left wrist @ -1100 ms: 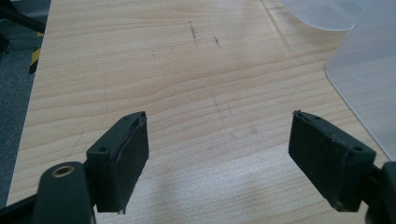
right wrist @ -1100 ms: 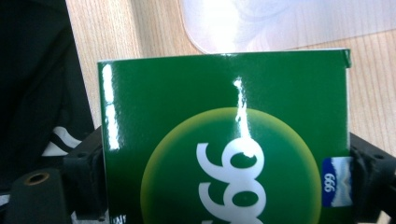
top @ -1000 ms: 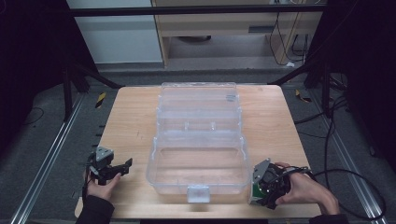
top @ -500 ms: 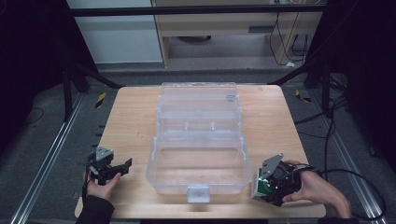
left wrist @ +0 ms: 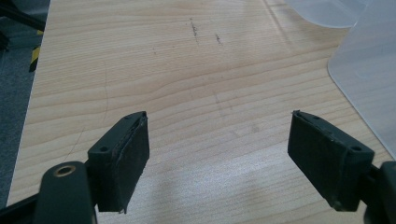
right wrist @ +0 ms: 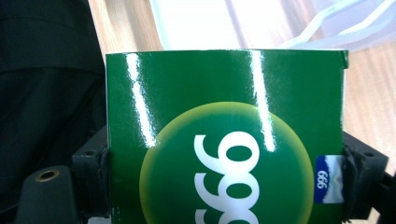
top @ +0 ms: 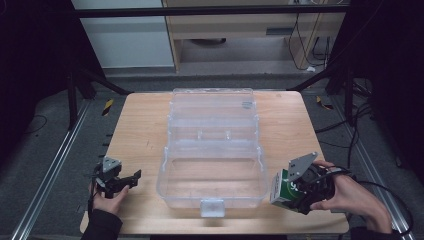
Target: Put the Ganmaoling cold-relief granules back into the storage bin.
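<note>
Right gripper (right wrist: 224, 163) clamps green box (right wrist: 224, 140) printed "999" in white.

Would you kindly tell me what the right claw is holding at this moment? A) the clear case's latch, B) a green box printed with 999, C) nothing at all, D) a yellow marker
B: in the right gripper view the right claw grips a green box by its two sides, white 999 on it.

A lab: wooden table (top: 140, 125) framed by metal rails (top: 47, 175), trailing cables (top: 350, 125).
</note>
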